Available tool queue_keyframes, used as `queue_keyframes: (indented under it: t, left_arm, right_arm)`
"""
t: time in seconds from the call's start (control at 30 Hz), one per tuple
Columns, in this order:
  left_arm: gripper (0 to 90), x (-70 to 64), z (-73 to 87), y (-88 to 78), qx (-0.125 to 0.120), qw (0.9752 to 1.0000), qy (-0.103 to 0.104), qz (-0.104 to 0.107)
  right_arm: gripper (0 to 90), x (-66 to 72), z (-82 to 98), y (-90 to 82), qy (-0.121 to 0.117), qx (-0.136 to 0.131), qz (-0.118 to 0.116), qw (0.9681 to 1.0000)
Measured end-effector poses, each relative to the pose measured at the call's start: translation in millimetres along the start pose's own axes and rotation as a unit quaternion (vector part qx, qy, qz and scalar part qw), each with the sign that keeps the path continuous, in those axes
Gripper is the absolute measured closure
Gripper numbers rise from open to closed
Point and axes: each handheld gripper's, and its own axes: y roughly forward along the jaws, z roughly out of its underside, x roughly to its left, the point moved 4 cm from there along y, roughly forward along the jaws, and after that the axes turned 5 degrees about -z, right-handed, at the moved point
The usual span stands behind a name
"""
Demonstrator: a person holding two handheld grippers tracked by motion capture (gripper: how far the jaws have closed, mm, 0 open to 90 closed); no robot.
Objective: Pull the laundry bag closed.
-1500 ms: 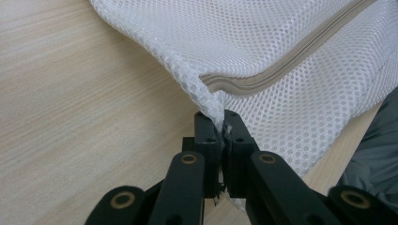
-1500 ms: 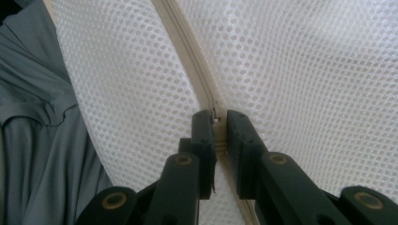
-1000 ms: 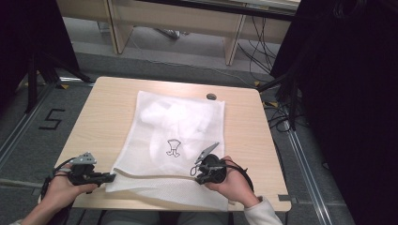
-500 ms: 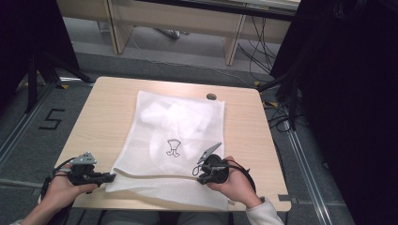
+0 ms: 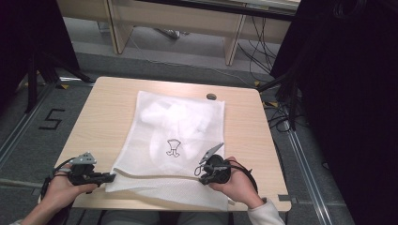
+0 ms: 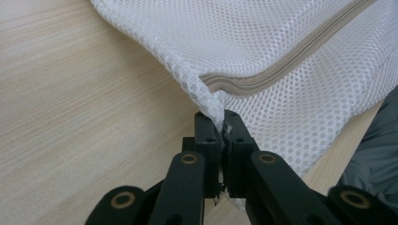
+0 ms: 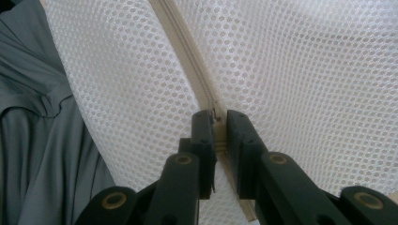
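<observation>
Both grippers are pinching the limp white mesh laundry bag (image 5: 176, 140): left gripper (image 6: 220, 123) its corner, right gripper (image 7: 219, 123) the beige zipper (image 7: 187, 61); it looks light and floppy.

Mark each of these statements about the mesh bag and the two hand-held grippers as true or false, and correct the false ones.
1. The left hand-held gripper is shut on the corner of the white mesh bag. True.
2. The right hand-held gripper hangs open above the bag. False: its jaws are closed on the bag's beige zipper.
3. The bag lies on a wooden table. True.
4. The bag is made of solid black cloth. False: it is white open mesh, with pale contents showing through.
5. A small dark round thing sits on the table just beyond the bag's far edge. True.
</observation>
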Motion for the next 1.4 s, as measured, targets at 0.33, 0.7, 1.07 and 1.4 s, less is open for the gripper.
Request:
queue_keyframes:
  t: [0.33, 0.7, 1.07, 1.4]
  left_arm:
    - [86.1, 0.4, 0.0, -0.8, 0.007, 1.0000, 0.002, -0.001]
    - [86.2, 1.7, -0.3, -1.8, 0.002, 0.9999, -0.003, -0.011]
    - [86.2, 3.8, -0.1, -2.0, 0.004, 0.9998, 0.002, -0.019]
    - [86.2, 5.5, -0.5, -3.9, 0.003, 0.9996, -0.008, -0.025]
  right_arm:
    - [82.2, -2.5, 4.2, -2.2, 0.005, 0.001, 0.001, 1.0000]
    - [82.2, -3.2, 6.8, -2.9, 0.007, 0.004, -0.002, 1.0000]
    - [82.2, -5.3, 11.3, -3.7, 0.012, 0.010, -0.001, 0.9999]
    - [82.3, -6.2, 13.7, -4.2, 0.013, 0.011, -0.003, 0.9999]
